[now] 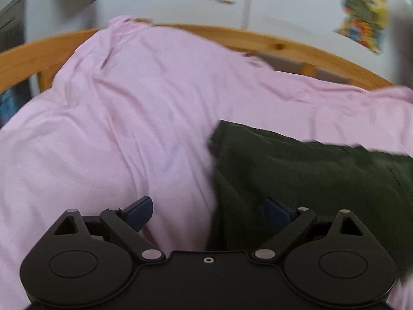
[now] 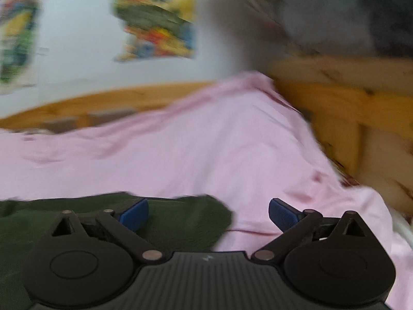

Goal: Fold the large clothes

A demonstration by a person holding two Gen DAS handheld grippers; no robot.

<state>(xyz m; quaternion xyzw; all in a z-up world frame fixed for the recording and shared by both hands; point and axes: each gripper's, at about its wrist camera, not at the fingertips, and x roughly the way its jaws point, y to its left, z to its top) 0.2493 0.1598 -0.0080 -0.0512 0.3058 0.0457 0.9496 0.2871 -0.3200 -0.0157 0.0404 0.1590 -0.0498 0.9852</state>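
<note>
On a bed with a pink sheet (image 1: 134,118), seen from the left wrist camera, a dark green garment (image 1: 309,170) lies at the near right, its left edge running down between the blue pads of the left tongs (image 1: 208,214). These tongs are spread wide and pinch nothing; the left pad hangs over pink sheet, the right pad over green cloth. Beyond the sheet a curved wooden bed rail (image 1: 258,38) crosses the far side, with a pale wall behind it carrying colourful posters (image 1: 364,13). The picture is slightly blurred.

From the right wrist camera, the same green garment (image 2: 180,222) lies at the near left on the pink sheet (image 2: 206,149), its right end rounded and ending between the pads of the right tongs (image 2: 208,214). These tongs are also spread wide, gripping nothing. Wooden bed rail (image 2: 348,108) rises at the far right, and blurred bright posters (image 2: 157,18) hang on the far wall.
</note>
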